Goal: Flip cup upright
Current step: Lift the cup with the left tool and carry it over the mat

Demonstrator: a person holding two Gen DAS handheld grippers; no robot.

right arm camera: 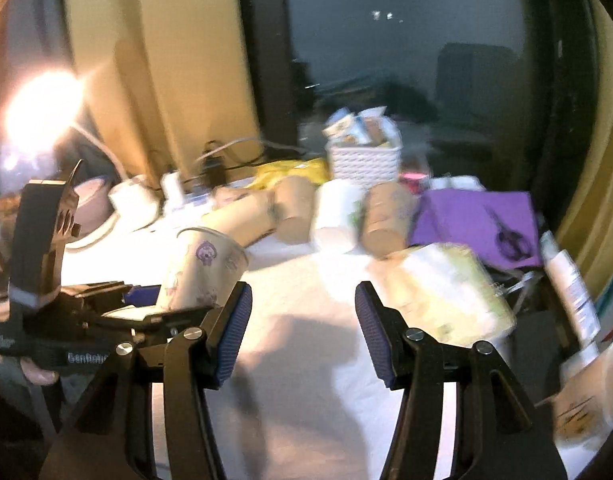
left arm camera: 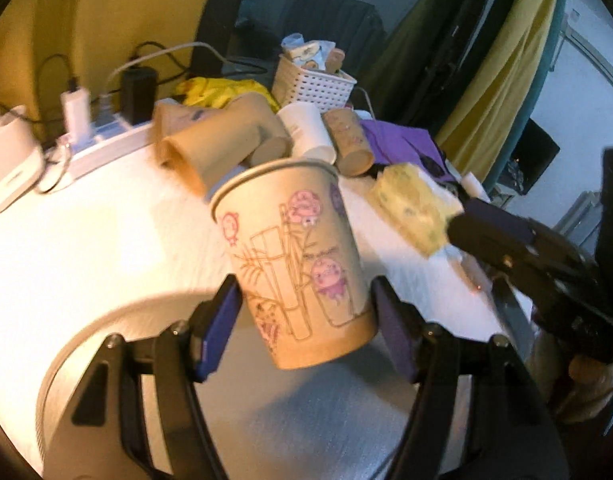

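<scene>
Left wrist view: our left tongs (left arm camera: 306, 312) clasp the printed paper cup (left arm camera: 296, 264) near its base, pads on both sides, mouth up and tilted slightly, lifted above the white table (left arm camera: 106, 248). Our right tongs (right arm camera: 302, 332) stand spread apart with nothing between the pads. Behind the cup we see several paper cups lying on their sides (left arm camera: 226, 140), a white basket (left arm camera: 312, 86), a purple cloth (right arm camera: 474, 216) and a power strip (left arm camera: 102, 140).

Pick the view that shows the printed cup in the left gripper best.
Left wrist view: the printed cup fills the centre between the left gripper fingers, rim up, slightly tilted, print legible. The right wrist view shows it small, blurred, partly hidden by the gripper body.
</scene>
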